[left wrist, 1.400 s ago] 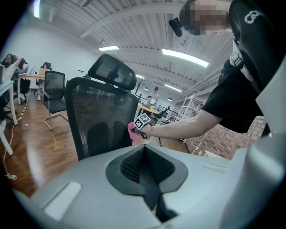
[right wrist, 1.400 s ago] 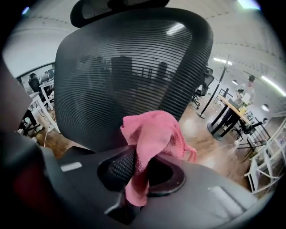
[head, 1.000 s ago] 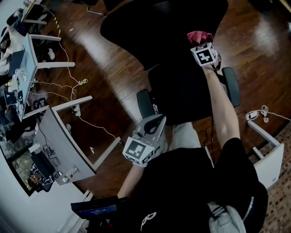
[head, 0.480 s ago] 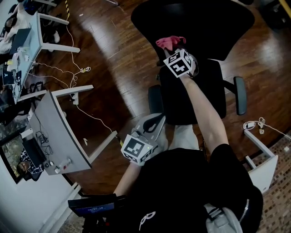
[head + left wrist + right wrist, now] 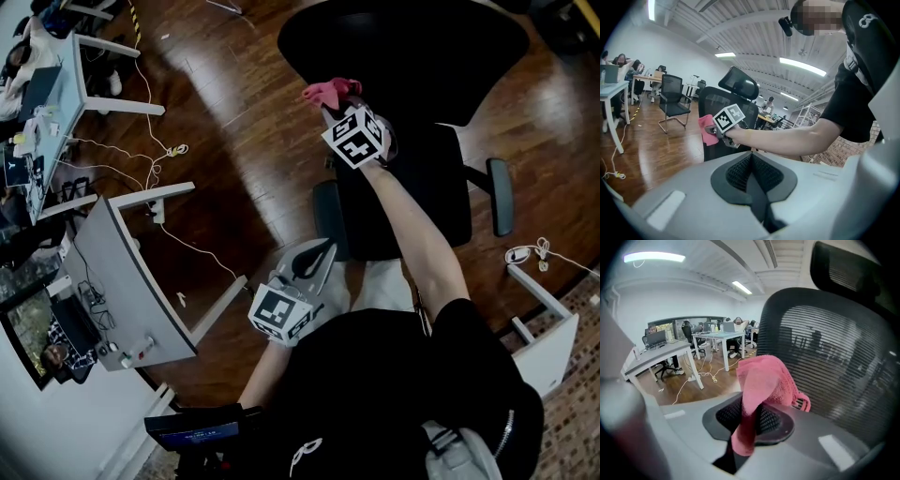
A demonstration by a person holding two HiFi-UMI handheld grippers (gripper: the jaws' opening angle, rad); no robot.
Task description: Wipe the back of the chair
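A black mesh office chair (image 5: 403,56) stands in front of me, with its seat (image 5: 403,202) nearer. My right gripper (image 5: 335,108) is shut on a pink cloth (image 5: 328,91) and holds it at the left edge of the chair's back. In the right gripper view the cloth (image 5: 764,380) hangs out of the closed jaws, right beside the mesh back (image 5: 834,352). My left gripper (image 5: 322,248) stays low by my body, shut and holding nothing. The left gripper view shows the chair (image 5: 736,86), the cloth (image 5: 708,130) and the right gripper's marker cube (image 5: 727,117).
A white desk (image 5: 141,281) and a second desk (image 5: 56,84) stand at the left, with cables (image 5: 159,164) trailing over the wood floor. A white table leg (image 5: 544,319) and a cable (image 5: 525,253) lie at the right. More chairs (image 5: 672,96) and seated people are farther off.
My right gripper has carried the pink cloth leftward across the chair's back, from its right part to its left edge. The left gripper has hardly moved.
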